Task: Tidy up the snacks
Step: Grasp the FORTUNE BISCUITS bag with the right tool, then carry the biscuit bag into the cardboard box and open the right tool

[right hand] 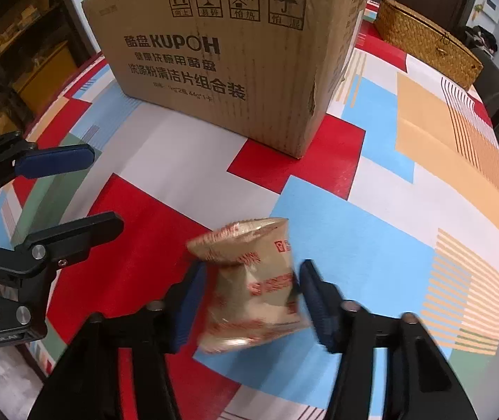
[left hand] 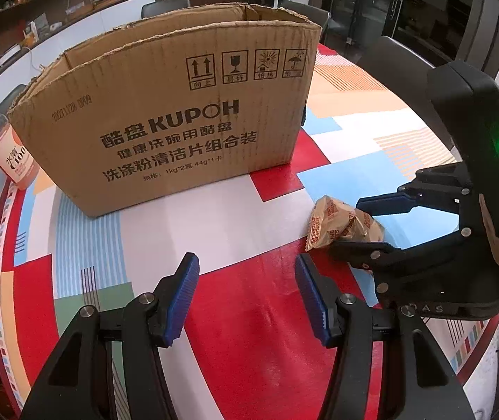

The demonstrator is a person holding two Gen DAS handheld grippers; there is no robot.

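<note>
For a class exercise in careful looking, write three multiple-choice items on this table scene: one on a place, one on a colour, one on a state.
1. Where is the snack packet?
A. in the box
B. between the right gripper's fingers
C. on the basket

2. What colour are the left gripper pads?
A. blue
B. green
C. white

3. The cardboard box is:
A. taped shut
B. flattened
C. open at the top

Answers: B, the right gripper has a finger on each side of it; A, ribbed blue pads show; C, its top edges stand open.
</note>
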